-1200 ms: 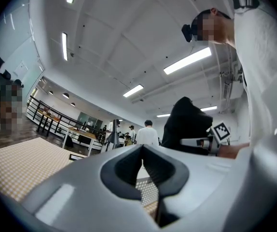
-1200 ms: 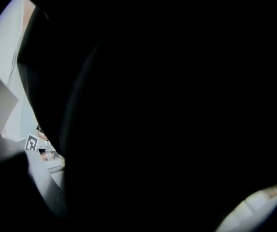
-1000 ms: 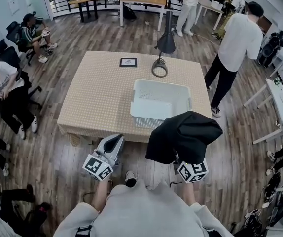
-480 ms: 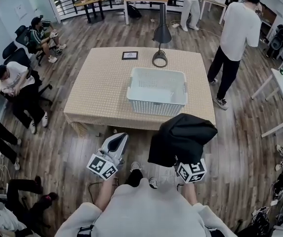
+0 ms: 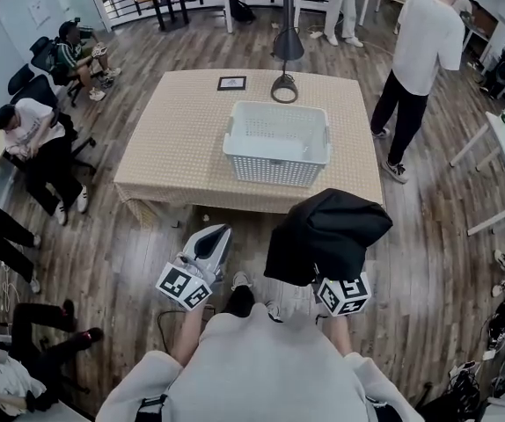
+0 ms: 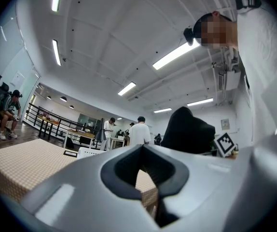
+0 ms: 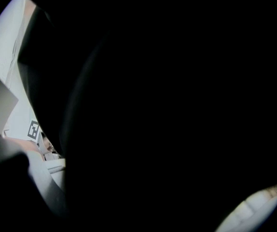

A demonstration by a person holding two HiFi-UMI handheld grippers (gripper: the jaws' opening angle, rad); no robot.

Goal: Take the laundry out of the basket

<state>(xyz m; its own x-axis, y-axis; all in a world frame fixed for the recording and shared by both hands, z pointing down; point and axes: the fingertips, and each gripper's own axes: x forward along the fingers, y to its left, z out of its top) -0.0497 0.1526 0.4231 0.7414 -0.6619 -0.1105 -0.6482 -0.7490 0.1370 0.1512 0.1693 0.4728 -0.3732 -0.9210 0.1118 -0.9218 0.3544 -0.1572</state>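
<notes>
The left gripper (image 5: pixel 213 240) is held low in front of the person, off the near edge of the table (image 5: pixel 182 139), pointing forward and a little toward the right gripper. Its jaws are pressed together, with only the dark padded hollow behind the tips between them.

The right gripper (image 5: pixel 341 294) sits beside it, level with it. Only its marker cube shows, because a black garment (image 5: pixel 327 236) is draped over its front end and hangs down on both sides. In the right gripper view the cloth blacks out nearly the whole picture, so I cannot tell whether those jaws are spread or pinching it. In the left gripper view the garment rises as a dark mound just to the right of that gripper.

The garment is out of the white laundry basket (image 5: pixel 274 170) and well apart from it, over the wooden floor rather than the table. The basket stands ahead of both grippers on the checked tablecloth, near the table's front edge.

Beyond the basket are a black desk lamp (image 5: pixel 286 47) and a small framed picture (image 5: pixel 231 83).

A person in a white shirt (image 5: pixel 424 38) stands ahead and to the right of the right gripper.
</notes>
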